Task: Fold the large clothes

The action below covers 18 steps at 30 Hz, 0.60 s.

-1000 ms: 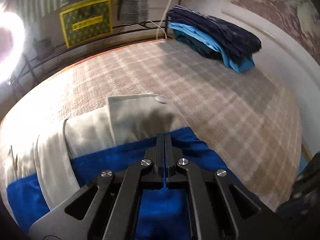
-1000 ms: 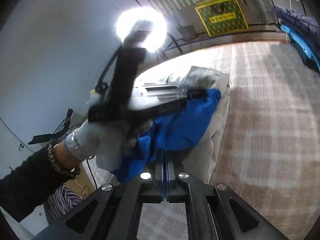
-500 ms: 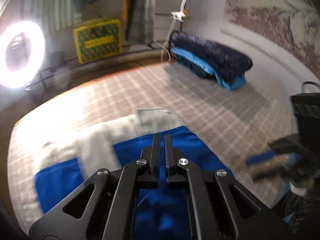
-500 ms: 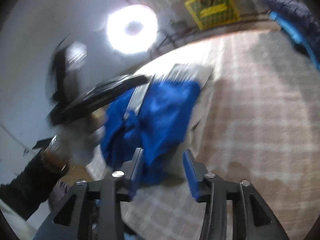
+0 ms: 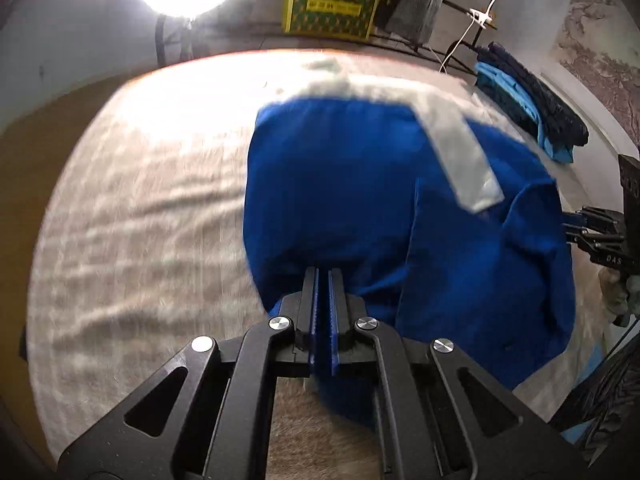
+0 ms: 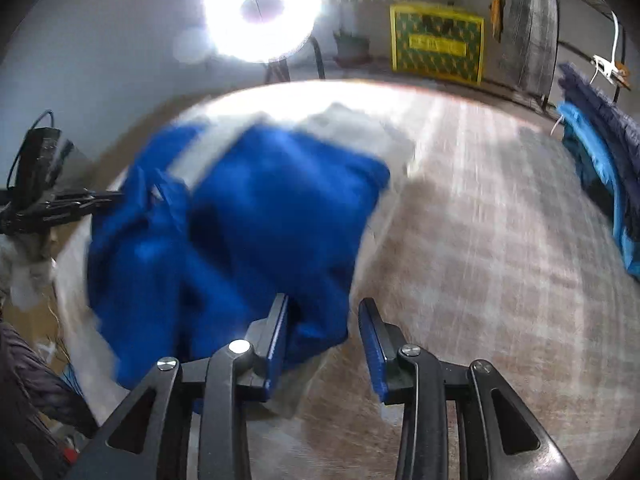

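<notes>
A blue garment (image 5: 340, 184) with a white band (image 5: 460, 148) lies bunched on the plaid bed cover (image 5: 140, 220). My left gripper (image 5: 322, 280) is shut on a blue edge of it, and the cloth drapes away from the fingertips. In the right wrist view the same garment (image 6: 280, 208) is blurred. My right gripper (image 6: 323, 308) stands over its near corner with the jaws apart and closing. A tip of blue cloth sits between the pads, and they do not press on it. The left gripper (image 6: 60, 204) shows at that view's left edge.
A stack of folded dark and light-blue clothes (image 5: 532, 108) sits at the bed's far right, also the stack (image 6: 600, 160). A ring light (image 6: 260, 8) glares behind the bed. A yellow-green box (image 6: 436, 44) stands by the back rail. The bed cover (image 6: 480, 240) lies bare on the right.
My left gripper swung sideways with the blue cloth, which now covers most of the white part. My right gripper, shut a second ago, has let go and spread its jaws.
</notes>
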{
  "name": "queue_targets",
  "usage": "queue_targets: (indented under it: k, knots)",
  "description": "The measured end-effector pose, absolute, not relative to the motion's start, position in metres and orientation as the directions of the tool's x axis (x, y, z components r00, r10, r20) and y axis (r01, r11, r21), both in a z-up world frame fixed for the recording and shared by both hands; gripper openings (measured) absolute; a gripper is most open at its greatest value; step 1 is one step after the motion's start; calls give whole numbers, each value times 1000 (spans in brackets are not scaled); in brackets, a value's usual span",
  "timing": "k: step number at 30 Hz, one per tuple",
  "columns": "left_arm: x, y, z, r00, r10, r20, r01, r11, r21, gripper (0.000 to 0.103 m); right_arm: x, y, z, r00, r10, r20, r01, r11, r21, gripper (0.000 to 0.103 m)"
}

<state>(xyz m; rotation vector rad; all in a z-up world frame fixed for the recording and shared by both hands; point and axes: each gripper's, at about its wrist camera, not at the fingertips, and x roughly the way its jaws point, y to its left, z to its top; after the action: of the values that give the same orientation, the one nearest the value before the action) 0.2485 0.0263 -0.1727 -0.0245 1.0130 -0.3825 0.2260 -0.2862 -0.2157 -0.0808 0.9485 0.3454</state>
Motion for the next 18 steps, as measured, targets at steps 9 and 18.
queue_targets:
  k: [9, 18]
  knots:
    - [278, 48, -107, 596, -373, -711, 294, 925, -240, 2, 227, -298, -153, 625, 297, -722, -298, 946, 132, 35]
    - [326, 18, -145, 557, -334, -761, 331, 929, -166, 2, 321, -336, -194, 538, 433, -723, -33, 868, 495, 56]
